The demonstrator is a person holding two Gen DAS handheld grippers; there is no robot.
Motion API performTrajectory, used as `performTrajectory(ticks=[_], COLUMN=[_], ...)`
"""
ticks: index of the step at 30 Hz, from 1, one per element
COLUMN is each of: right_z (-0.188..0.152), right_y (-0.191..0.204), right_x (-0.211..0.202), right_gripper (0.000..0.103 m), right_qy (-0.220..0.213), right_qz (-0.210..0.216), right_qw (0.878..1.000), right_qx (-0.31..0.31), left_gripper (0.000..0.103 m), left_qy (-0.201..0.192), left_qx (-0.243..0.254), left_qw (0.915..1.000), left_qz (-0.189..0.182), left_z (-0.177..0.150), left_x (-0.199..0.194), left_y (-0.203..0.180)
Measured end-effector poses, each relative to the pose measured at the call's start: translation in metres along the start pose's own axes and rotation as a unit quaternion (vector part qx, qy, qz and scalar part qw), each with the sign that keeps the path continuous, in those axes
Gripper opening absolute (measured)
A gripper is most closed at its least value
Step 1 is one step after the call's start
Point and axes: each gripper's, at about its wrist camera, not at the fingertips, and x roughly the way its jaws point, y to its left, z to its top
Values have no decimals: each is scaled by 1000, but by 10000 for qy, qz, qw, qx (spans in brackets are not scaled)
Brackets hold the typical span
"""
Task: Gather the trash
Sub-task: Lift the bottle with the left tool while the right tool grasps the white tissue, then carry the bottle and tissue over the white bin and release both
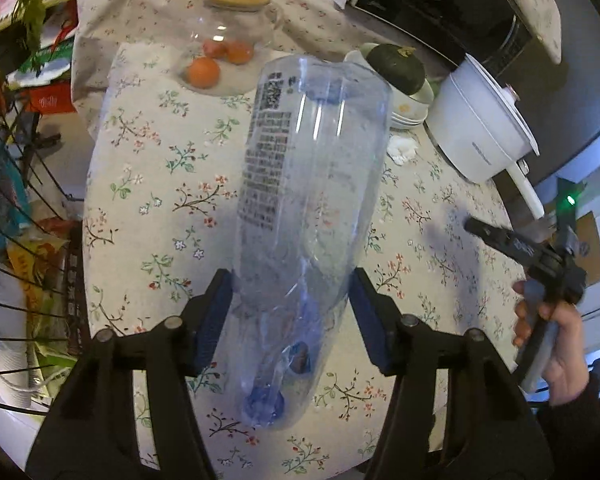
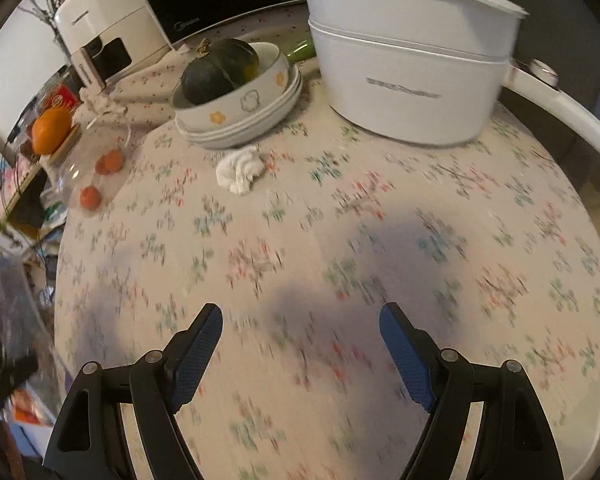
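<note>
Gripping an empty plastic bottle (image 1: 308, 208), my left claw (image 1: 292, 316) has its blue pads pressed on the narrow shoulder end, cap toward me at six o'clock and the base pointing out to twelve. It looks lifted clear of the flowered tablecloth (image 1: 148, 184), though I cannot be sure. My right claw (image 2: 302, 354) stands wide with nothing between its fingers, hanging over bare cloth; its view is smeared by motion.

As I judge it, one piece of trash is in hand but not yet dropped anywhere, and I see no bin in either view. A crumpled white tissue (image 2: 240, 170) lies at eleven o'clock from the right claw, just beside the stacked bowls (image 2: 240, 120) holding a dark squash, so that seems the next pickup.

The bottle is clear, lightly crushed, with a printed label panel and a blue cap; it should be light and springy under the pads.
</note>
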Motion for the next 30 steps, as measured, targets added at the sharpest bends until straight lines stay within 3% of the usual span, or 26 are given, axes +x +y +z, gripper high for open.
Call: performTrajectory(ticks=[9, 15, 18, 19, 20, 25, 30], right_z=[56, 80, 83, 83, 83, 76, 54], right_y=[28, 42, 49, 50, 52, 60, 55], right_x=[67, 97, 109, 109, 110, 96, 56], right_gripper=[76, 63, 50, 45, 32, 29, 29], right_qy=[-225, -399, -401, -469, -448, -363, -316], right_qz=[262, 365, 359, 357, 444, 516, 562], right_qw=[9993, 9984, 9985, 9982, 9980, 9978, 9972], right_qx=[113, 148, 126, 81, 37, -185, -391], left_gripper=[61, 61, 61, 61, 61, 61, 61], left_qy=[-76, -62, -69, -80, -88, -181, -348], left_qx=[-51, -135, -132, -140, -151, -108, -144], left_qw=[9999, 9998, 9998, 9998, 9998, 9998, 9990], left_qz=[92, 134, 119, 111, 102, -10, -238], left_z=[7, 9, 7, 7, 7, 7, 8], left_x=[-6, -6, -8, -9, -10, -18, -30], left_y=[10, 17, 17, 17, 17, 13, 7])
